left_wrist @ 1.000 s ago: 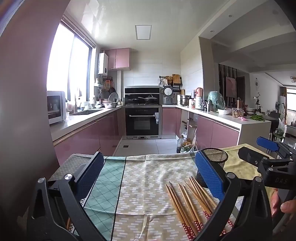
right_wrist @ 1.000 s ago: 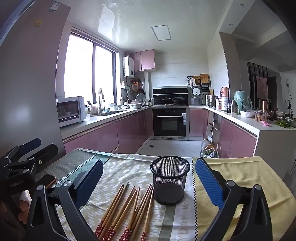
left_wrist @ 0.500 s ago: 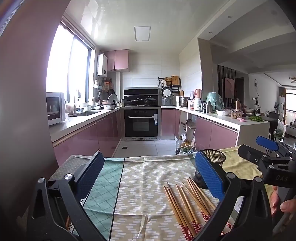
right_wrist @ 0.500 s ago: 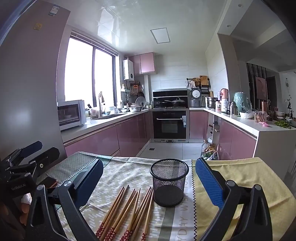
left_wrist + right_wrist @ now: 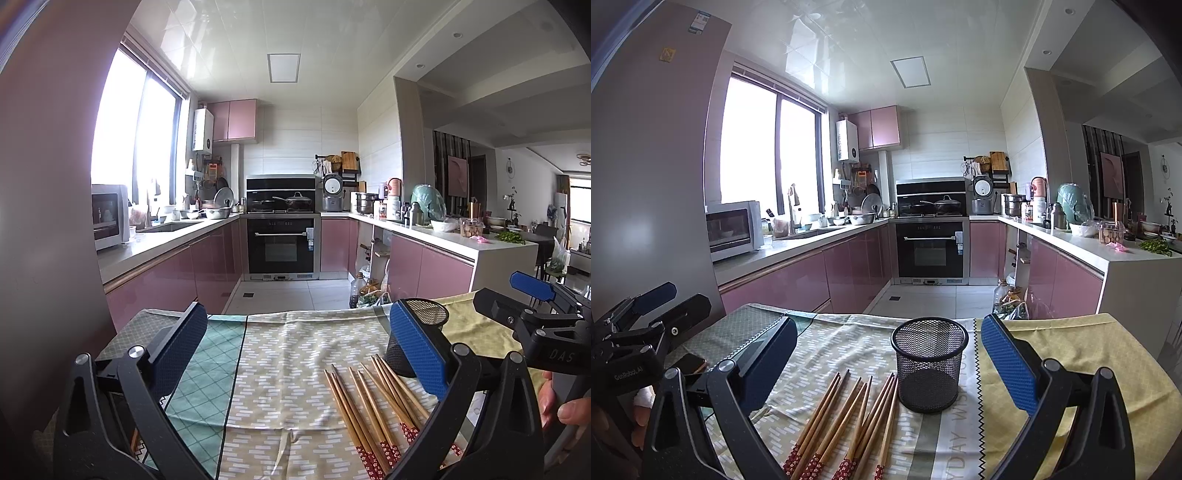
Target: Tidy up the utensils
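1. Both views tilted up slightly vs 1 s ago; nothing picked yet.
2. Left gripper [image 5: 297,341] & right gripper [image 5: 888,354]: wide, empty.
3. Chopsticks [image 5: 849,421] flat on bench cloth [image 5: 1071,354], just beside empty mesh cup [image 5: 929,363].

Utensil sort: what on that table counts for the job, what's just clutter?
Job:
- chopsticks, loose on the cloth
- mesh cup, upright, empty
- left tool and right tool, both open

Clutter:
- phone
- tablecloth
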A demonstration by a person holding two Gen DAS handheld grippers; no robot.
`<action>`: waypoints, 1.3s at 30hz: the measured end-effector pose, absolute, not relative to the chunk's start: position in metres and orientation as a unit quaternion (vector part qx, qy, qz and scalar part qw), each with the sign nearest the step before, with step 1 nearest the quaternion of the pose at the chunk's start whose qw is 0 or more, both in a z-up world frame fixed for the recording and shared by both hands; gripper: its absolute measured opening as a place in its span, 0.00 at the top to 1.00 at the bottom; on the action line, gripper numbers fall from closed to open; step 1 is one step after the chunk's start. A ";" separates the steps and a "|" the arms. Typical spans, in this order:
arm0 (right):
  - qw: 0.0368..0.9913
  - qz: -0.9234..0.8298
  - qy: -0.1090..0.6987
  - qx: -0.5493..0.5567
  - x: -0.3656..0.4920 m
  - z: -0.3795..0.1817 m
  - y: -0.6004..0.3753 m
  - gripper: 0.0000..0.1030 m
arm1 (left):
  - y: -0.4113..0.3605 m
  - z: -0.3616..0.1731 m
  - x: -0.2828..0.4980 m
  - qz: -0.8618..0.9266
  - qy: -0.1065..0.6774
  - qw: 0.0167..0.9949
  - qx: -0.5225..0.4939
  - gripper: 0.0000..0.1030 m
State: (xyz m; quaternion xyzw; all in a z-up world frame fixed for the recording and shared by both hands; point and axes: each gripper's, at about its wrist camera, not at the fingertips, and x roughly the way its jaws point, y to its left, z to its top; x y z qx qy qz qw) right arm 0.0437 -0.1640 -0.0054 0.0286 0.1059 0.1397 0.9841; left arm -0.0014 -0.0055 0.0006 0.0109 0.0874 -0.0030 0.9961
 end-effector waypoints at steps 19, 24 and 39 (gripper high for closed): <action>0.984 0.143 0.106 0.028 0.042 -0.005 -0.164 0.06 | -0.008 0.006 -0.006 -0.003 0.084 0.996 0.011 0.05; 0.983 0.144 0.107 0.030 0.042 -0.005 -0.165 0.06 | -0.007 0.005 -0.005 -0.004 0.083 0.996 0.011 0.05; 0.983 0.143 0.107 0.031 0.042 -0.005 -0.166 0.06 | -0.009 0.006 -0.006 -0.003 0.082 0.997 0.010 0.05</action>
